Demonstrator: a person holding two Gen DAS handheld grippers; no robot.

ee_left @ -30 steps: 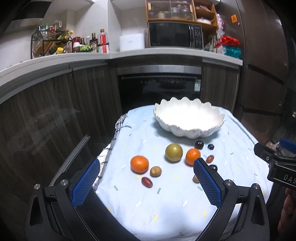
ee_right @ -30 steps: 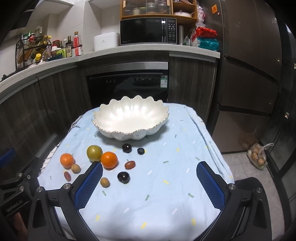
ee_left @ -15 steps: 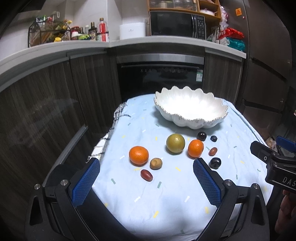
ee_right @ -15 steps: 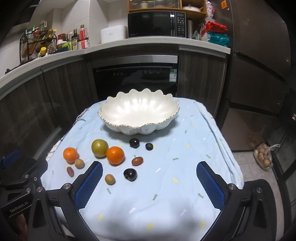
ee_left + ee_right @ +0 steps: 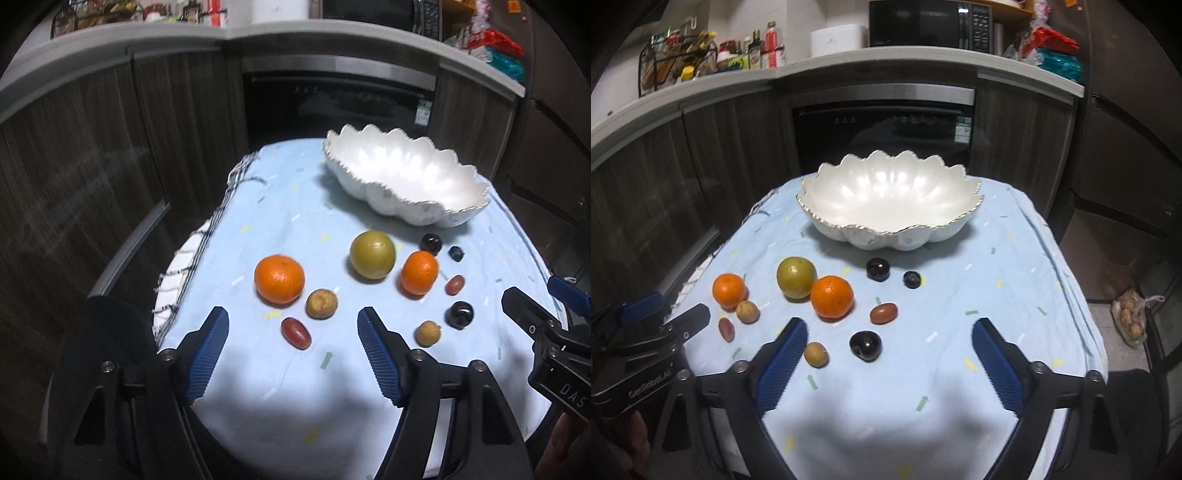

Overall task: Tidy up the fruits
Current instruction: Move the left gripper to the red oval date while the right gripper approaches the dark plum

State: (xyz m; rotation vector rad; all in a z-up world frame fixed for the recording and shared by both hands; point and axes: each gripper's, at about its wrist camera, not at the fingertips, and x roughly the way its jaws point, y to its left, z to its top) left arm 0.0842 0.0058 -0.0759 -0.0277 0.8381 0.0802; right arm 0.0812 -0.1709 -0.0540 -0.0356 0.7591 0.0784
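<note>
A white scalloped bowl [image 5: 406,184] [image 5: 890,201] stands empty at the far side of the light blue cloth. In front of it lie two oranges [image 5: 279,278] [image 5: 419,272], a green round fruit [image 5: 372,254], small brown fruits [image 5: 321,303] [image 5: 427,333], red oval fruits [image 5: 295,332] [image 5: 454,285] and dark plums [image 5: 460,314] [image 5: 431,243]. My left gripper [image 5: 291,334] is open and empty, low over the cloth, with the red oval fruit between its fingers. My right gripper [image 5: 888,345] is open and empty, near a dark plum [image 5: 865,345].
The table is small and its cloth [image 5: 1015,295] drops off at all sides. Dark cabinets and an oven [image 5: 882,129] stand behind. A bag [image 5: 1132,321] lies on the floor to the right. Each gripper shows at the edge of the other's view [image 5: 554,350] [image 5: 646,343].
Both grippers have moved forward and down toward the fruit. The left one now frames the red oval fruit and small brown fruit; the right one is closer to the dark plum.
</note>
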